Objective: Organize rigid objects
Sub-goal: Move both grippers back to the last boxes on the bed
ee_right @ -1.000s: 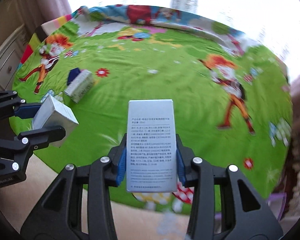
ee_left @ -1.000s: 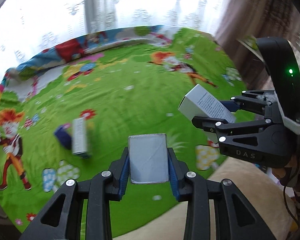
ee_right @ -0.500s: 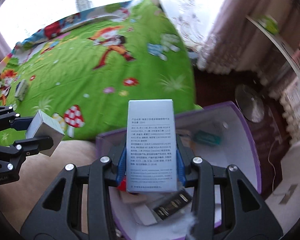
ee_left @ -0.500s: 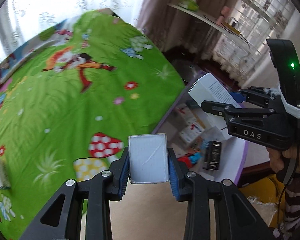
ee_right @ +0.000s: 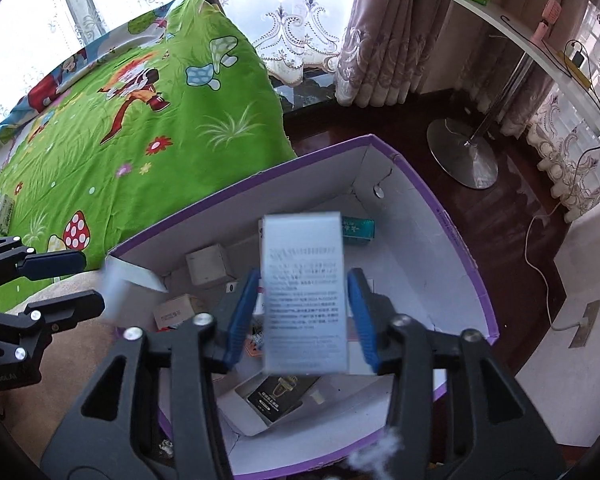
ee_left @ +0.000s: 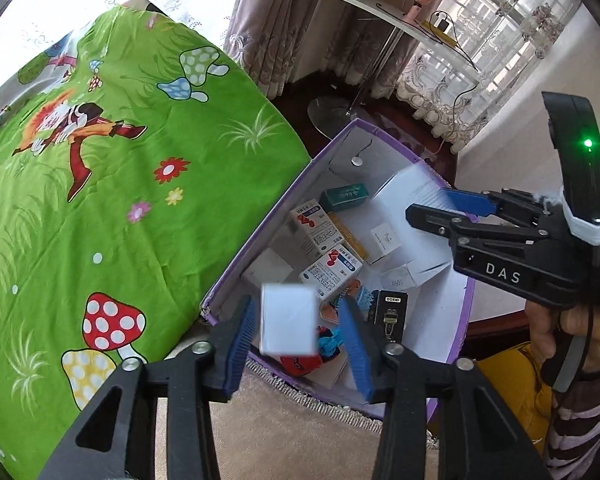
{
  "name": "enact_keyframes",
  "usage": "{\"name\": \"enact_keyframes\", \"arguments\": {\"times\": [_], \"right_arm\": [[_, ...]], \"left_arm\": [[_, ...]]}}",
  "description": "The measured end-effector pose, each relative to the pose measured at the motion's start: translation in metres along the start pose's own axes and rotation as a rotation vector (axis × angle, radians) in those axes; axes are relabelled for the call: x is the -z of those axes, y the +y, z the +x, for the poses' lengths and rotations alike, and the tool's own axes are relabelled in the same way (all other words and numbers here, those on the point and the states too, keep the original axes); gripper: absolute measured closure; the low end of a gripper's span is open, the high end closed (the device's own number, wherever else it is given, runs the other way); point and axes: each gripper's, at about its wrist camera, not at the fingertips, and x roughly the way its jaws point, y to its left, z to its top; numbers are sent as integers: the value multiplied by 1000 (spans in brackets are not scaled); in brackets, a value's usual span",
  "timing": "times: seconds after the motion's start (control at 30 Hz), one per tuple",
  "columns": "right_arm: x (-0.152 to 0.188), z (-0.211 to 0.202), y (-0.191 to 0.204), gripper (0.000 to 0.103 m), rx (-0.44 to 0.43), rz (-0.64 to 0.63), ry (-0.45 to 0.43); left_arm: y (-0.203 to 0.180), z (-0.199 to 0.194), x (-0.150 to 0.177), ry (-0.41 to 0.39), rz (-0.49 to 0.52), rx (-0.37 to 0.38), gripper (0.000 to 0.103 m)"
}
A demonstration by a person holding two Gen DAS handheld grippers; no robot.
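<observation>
An open carton with a purple rim [ee_left: 260, 236] [ee_right: 452, 232] stands on the floor beside the bed, with several small packs inside. My left gripper [ee_left: 296, 308] hangs over its near corner, jaws opening. A small white box [ee_left: 288, 320] sits blurred between the pads with a gap on each side. My right gripper [ee_right: 304, 280] is over the carton's middle, jaws opening too. A taller white box with printed text [ee_right: 304, 296] is loose and blurred between its pads. Each view shows the other gripper [ee_left: 426, 202] [ee_right: 92, 280] at its side.
The green cartoon bedspread [ee_left: 120, 200] [ee_right: 140, 120] lies left of the carton; one small box [ee_right: 4, 212] is on it. Red-and-blue medicine packs [ee_left: 314, 228], a green pack [ee_left: 346, 196] and a black pack [ee_left: 392, 312] fill the carton. A round-footed stand [ee_right: 464, 156] is behind.
Both grippers swung from above the bed to above the purple carton. Their jaws have parted, and each white box, gripped before, now sits loose and blurred between the pads.
</observation>
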Motion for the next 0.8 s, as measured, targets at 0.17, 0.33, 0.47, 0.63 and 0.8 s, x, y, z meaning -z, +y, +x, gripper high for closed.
{"name": "enact_keyframes", "arguments": {"times": [0.17,0.33,0.47,0.63,0.8], "right_arm": [[-1,1,12,37,-11,-29,2],[-6,-2,33,37,-31,-64,2],[-13,-3,60,36,-81,-106,4],[-27,-7,110,35,-146,-191,-6],[-38,-8,167,33,-214,-285,-2]], "left_arm": [[7,-7,2,-11,-23,6,56],[38,-26,7,-36,-105,-11,56],[81,-50,16,-78,-209,-49,56],[153,-89,37,-139,-372,-148,56],[247,-137,72,-219,-608,-276,56]]}}
